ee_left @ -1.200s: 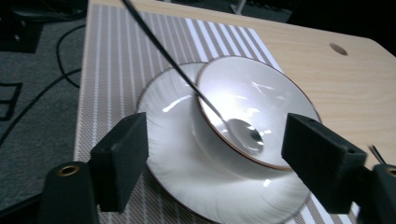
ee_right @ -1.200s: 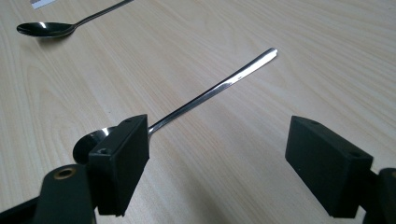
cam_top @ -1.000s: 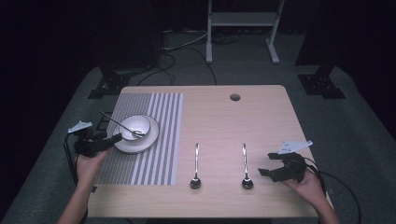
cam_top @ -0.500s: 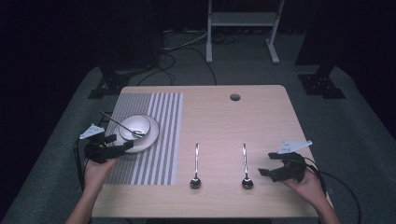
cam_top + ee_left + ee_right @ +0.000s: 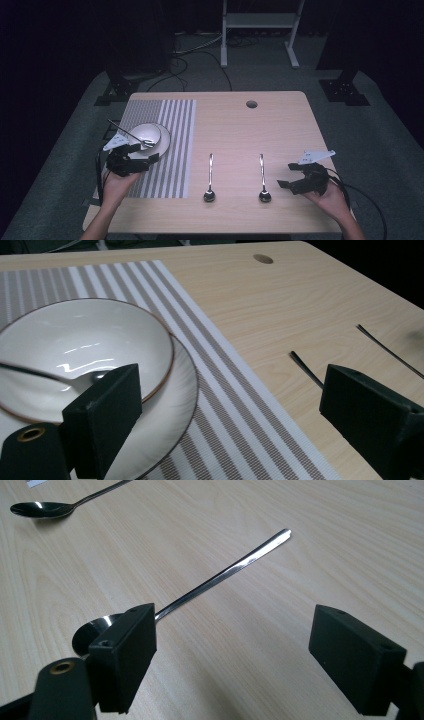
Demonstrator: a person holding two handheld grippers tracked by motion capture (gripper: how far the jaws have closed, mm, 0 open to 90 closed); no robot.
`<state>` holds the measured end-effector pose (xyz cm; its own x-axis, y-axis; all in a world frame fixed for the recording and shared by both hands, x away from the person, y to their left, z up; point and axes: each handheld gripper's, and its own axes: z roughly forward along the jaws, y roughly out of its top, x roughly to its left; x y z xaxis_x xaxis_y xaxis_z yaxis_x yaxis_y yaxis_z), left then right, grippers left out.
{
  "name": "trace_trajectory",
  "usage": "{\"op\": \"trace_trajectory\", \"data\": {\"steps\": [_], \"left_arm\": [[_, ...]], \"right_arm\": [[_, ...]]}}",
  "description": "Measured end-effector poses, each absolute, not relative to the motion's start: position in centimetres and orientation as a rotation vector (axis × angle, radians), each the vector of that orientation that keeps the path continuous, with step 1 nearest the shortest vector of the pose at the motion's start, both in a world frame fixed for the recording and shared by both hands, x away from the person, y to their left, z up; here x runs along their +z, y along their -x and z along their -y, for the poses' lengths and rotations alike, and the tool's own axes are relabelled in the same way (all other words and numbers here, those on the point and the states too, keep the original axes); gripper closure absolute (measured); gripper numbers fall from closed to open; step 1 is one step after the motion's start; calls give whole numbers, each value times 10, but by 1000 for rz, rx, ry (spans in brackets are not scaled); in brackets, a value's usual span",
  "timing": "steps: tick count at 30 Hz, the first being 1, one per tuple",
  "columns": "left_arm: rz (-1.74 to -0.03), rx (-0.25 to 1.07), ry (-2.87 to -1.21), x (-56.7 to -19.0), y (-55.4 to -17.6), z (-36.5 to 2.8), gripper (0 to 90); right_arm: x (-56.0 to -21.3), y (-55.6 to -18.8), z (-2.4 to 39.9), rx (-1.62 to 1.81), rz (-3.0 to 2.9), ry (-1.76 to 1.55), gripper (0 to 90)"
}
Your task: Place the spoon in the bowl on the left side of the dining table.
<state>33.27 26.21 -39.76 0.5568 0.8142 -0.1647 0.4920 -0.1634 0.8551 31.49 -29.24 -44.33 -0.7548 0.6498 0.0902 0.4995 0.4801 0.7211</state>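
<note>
Near the left edge of the table (image 5: 280,125), the left hand-held gripper (image 5: 150,158) hangs over the front part of the striped placemat (image 5: 172,145), just in front of the plate (image 5: 163,142). Its jaws have just been opening and now stand wide apart with nothing between them. In the left gripper view the left hand-held gripper (image 5: 227,412) looks past the rim of the white bowl (image 5: 80,355), which sits on the plate (image 5: 175,405), and a spoon (image 5: 65,377) lies inside the bowl with its handle leaning out over the rim toward the table's left edge. In the high view the bowl (image 5: 145,134) holds that spoon (image 5: 127,132), its handle pointing to the far left. Two more spoons lie on the bare wood toward the front edge, side by side, bowls toward the front: the left spoon (image 5: 210,177) just right of the placemat, the right spoon (image 5: 262,176) farther right. Near the front right corner, the right hand-held gripper (image 5: 285,176) rests low beside the right spoon, jaws apart and empty. In the right gripper view the right hand-held gripper (image 5: 232,655) shows the right spoon (image 5: 220,575) lying partly behind one jaw, untouched, with the left spoon (image 5: 50,507) beyond.
</note>
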Motion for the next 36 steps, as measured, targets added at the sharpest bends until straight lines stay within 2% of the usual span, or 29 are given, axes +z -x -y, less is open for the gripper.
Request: {"op": "trace_trajectory", "data": {"steps": [18, 36], "left_arm": [[-956, 398, -1899, -396, -333, -216, 90], [-860, 264, -1939, -416, -334, -152, 90]], "right_arm": [[-446, -315, 292, 1146, -2524, -1003, 180], [-448, -313, 292, 1139, -2526, -999, 180]]}}
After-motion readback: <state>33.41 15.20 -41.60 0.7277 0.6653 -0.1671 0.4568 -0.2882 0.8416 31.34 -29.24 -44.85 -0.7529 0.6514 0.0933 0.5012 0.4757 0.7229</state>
